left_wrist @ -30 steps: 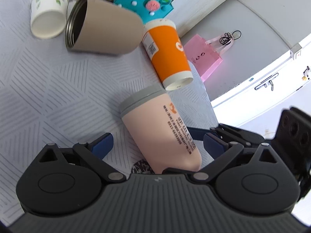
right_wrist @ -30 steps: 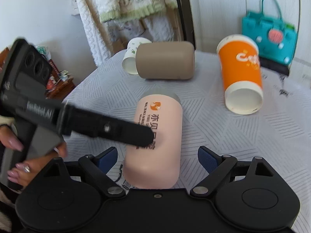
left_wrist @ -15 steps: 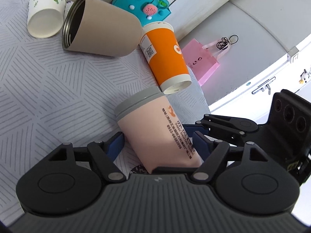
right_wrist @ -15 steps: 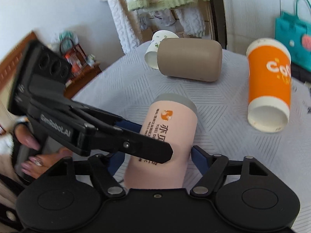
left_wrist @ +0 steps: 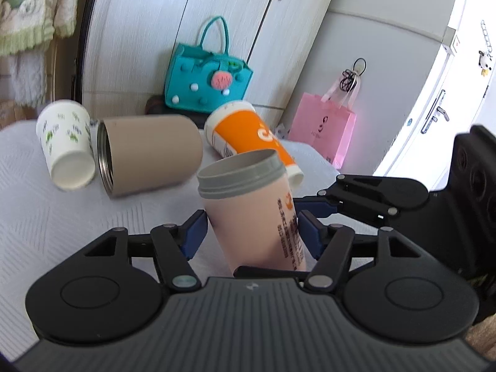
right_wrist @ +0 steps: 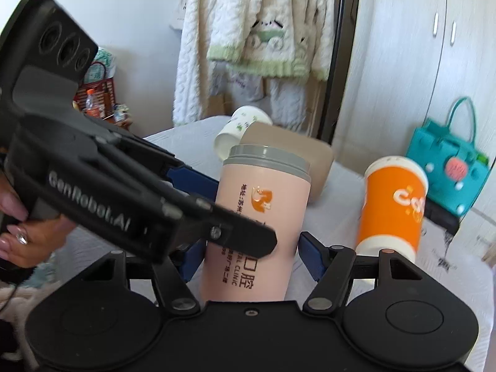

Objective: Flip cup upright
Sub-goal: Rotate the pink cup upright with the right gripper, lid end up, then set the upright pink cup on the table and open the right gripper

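Observation:
A pink cup (left_wrist: 254,214) with a grey rim stands almost upright, open end up, tilted slightly. My left gripper (left_wrist: 251,232) is shut on its lower body, blue pads on both sides. In the right wrist view the same pink cup (right_wrist: 257,217) sits between my right gripper (right_wrist: 251,257) pads, which press its sides. The left gripper (right_wrist: 108,192) crosses in front of the cup there, from the left.
On the white patterned cloth (left_wrist: 46,217) lie a tan metal cup (left_wrist: 148,152), a white paper cup (left_wrist: 65,145) and an orange paper cup (left_wrist: 251,136), all on their sides. A teal bag (left_wrist: 207,77) and a pink bag (left_wrist: 325,127) stand behind.
The pink cup lay on its side; both grippers closed on it and tipped it up to nearly upright. Both cameras now look more level across the table.

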